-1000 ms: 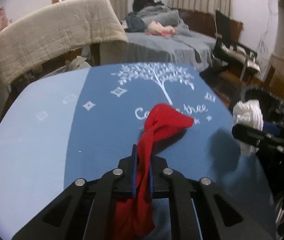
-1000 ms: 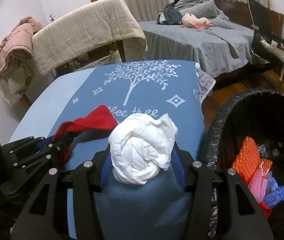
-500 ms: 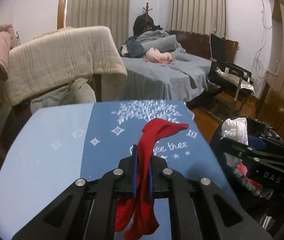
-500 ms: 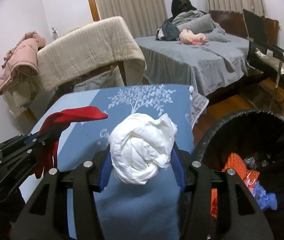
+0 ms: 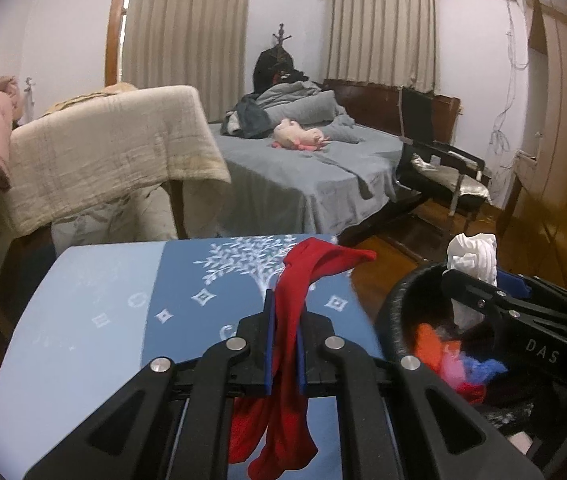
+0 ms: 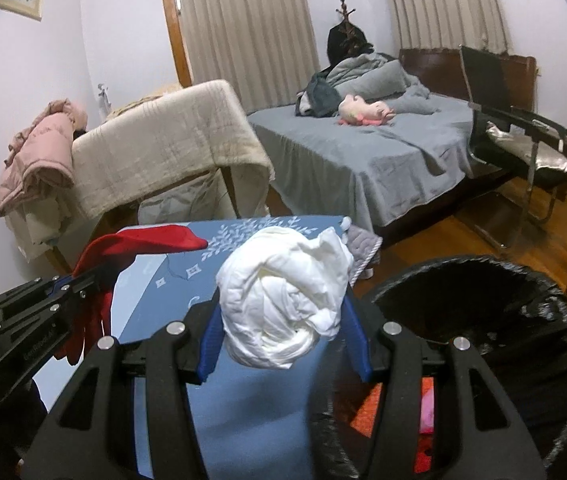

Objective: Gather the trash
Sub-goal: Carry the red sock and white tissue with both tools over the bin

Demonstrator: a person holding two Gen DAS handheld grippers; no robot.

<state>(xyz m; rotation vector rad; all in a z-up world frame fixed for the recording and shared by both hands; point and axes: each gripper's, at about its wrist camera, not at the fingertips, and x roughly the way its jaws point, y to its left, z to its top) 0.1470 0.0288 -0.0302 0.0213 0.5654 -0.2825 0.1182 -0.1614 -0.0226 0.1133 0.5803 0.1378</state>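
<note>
My left gripper (image 5: pixel 284 312) is shut on a limp red cloth (image 5: pixel 303 276), which droops over and below the jaws above the blue table cover (image 5: pixel 95 320). My right gripper (image 6: pixel 283 312) is shut on a crumpled white wad (image 6: pixel 283 300), held in the air beside the black-lined trash bin (image 6: pixel 523 320). In the left wrist view the white wad (image 5: pixel 473 256) hangs over the bin's rim (image 5: pixel 399 296). In the right wrist view the red cloth (image 6: pixel 143 240) and left gripper (image 6: pixel 59 286) sit at the left.
Orange, pink and blue scraps (image 5: pixel 451 360) lie inside the bin. Beyond the table stand a chair under a beige blanket (image 5: pixel 103 152), a grey bed (image 5: pixel 315 160) and a black chair (image 5: pixel 443 168) on the wooden floor.
Both grippers have risen off the table with their loads and shifted toward the bin. The red cloth now hangs free of the cover, and the white wad is over the bin's edge.
</note>
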